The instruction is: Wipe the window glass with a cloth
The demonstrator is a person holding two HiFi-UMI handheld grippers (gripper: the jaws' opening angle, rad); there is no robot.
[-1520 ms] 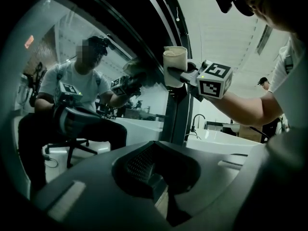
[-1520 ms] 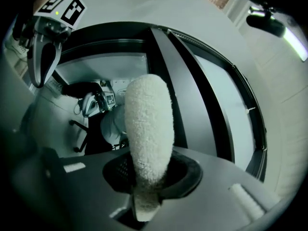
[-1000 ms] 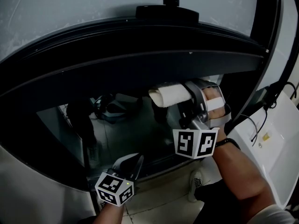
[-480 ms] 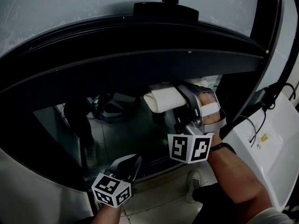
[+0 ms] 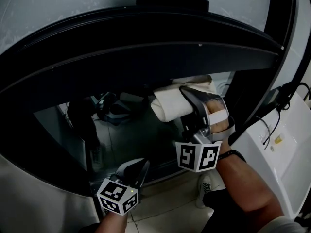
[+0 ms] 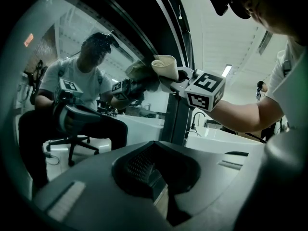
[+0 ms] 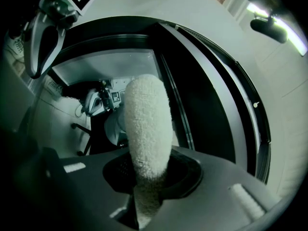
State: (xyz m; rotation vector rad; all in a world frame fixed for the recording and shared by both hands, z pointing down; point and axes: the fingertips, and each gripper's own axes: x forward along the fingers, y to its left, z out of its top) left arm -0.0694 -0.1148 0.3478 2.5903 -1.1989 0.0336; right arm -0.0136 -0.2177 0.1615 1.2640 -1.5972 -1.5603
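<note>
Two grippers seen: right gripper (image 7: 144, 186) clamped rolled cloth (image 5: 170, 103), held against window glass (image 5: 116, 140) just under dark frame (image 5: 146, 57); left gripper (image 6: 159, 177) closed, empty, low. Risk: roll could slip from jaws if it caught on frame.

Over the last second the right gripper (image 5: 190, 100) has carried the cloth (image 5: 167, 106) slightly leftward and lower on the window glass (image 5: 126, 137).

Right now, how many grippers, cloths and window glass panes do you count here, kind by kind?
Grippers: 2, left gripper and right gripper
Cloth: 1
Window glass: 1
Total: 4
</note>
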